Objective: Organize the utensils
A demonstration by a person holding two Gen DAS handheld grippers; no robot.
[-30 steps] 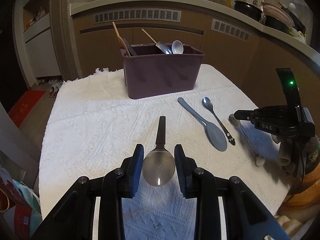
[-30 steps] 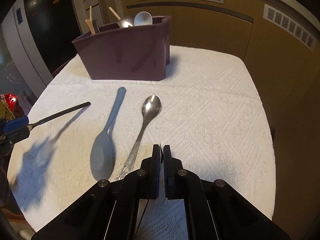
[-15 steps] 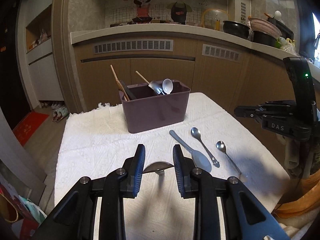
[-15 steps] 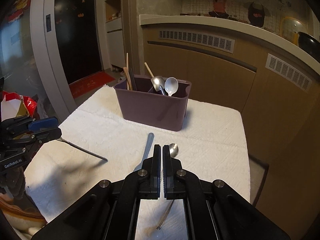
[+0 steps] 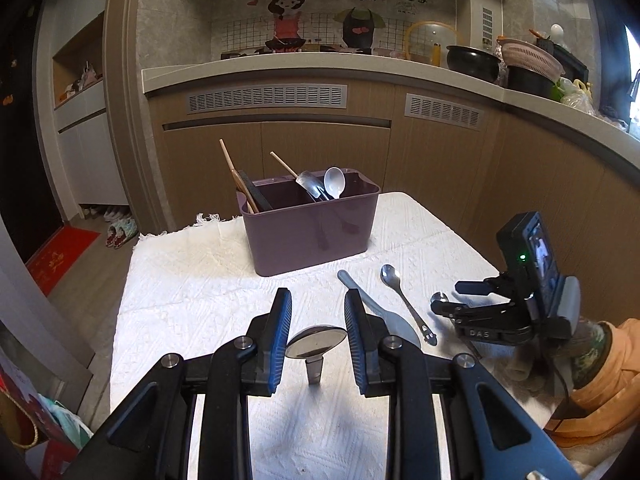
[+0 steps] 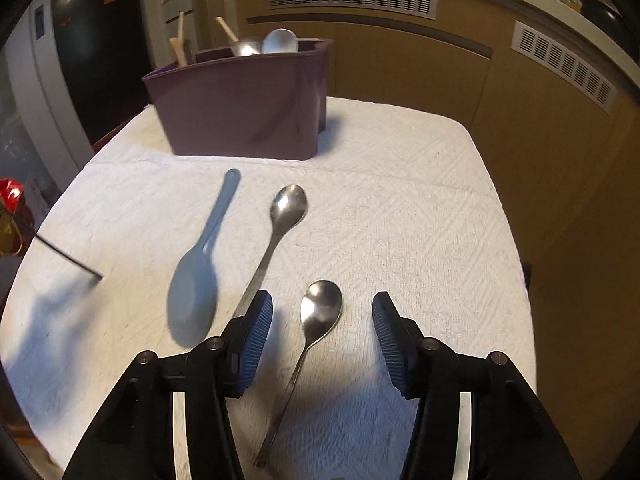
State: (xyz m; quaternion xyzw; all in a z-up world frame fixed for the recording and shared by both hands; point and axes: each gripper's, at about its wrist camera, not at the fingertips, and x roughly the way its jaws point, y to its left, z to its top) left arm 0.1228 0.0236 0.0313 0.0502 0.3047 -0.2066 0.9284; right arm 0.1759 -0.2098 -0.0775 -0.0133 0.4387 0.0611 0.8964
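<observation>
Right wrist: jaws opening astride small spoon (image 6: 320,312), w/ grey scoop (image 6: 196,280) & long spoon (image 6: 280,220) beside.

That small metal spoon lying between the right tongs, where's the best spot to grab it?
Grip the small spoon at its thin neck, just behind the bowl, coming straight down from above. It lies flat on the cloth, handle towards the right tongs, whose opening jaws already straddle it.

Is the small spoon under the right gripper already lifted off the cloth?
No, the small spoon lies flat on the cloth between the right gripper's opening jaws.
</observation>
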